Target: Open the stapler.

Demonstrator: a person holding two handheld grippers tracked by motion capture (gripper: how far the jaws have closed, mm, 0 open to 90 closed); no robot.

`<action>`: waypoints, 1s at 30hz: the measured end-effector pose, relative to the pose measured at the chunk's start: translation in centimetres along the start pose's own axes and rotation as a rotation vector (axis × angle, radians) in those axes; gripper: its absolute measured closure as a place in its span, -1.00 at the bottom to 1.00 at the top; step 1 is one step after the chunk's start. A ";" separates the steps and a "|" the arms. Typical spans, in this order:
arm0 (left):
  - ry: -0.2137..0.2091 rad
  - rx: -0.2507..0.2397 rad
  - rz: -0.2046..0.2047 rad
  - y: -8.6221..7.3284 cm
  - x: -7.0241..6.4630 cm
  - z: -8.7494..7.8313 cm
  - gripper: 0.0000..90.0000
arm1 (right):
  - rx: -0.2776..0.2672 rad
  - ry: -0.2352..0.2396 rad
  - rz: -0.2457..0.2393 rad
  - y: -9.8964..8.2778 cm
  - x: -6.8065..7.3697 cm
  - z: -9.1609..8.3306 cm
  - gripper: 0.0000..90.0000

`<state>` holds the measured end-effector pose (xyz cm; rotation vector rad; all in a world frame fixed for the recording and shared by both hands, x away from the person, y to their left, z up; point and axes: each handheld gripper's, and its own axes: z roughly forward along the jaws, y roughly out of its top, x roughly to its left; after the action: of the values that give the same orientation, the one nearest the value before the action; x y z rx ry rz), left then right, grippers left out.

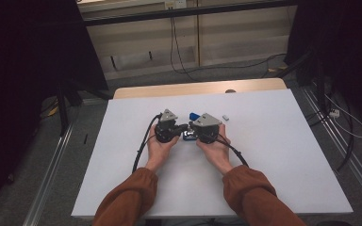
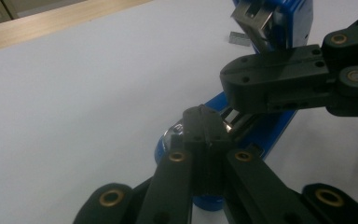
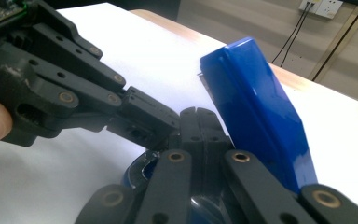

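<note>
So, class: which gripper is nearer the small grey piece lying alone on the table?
Right. The right gripper sits just beside the small grey piece; the left gripper lies beyond it, on the stapler's far side.

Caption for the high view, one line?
Two hands bring the left gripper and right gripper together, jaws shut, over an opened blue stapler on the white table.

You have two grippers on the table (image 1: 273, 155): the left gripper (image 1: 185, 127) and the right gripper (image 1: 190, 128), one in each hand. Between them sits one blue stapler (image 1: 188, 134). Beside it lies one small grey piece (image 1: 226, 117), and one white sheet covers the tabletop.
</note>
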<state>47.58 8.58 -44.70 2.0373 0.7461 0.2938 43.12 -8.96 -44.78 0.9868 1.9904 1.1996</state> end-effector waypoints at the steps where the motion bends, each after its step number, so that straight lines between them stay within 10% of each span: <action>1: -0.001 -0.001 0.003 0.0 0.0 0.0 1.00 | -0.001 -0.004 -0.002 0.0 0.0 -0.1 1.00; 30: -0.003 -0.017 0.001 -0.3 0.1 0.0 1.00 | -0.026 -0.030 0.007 0.2 -0.6 -0.9 1.00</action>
<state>47.52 8.76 -44.91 2.0220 0.7382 0.2962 42.78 -9.82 -44.18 0.9937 1.9451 1.2039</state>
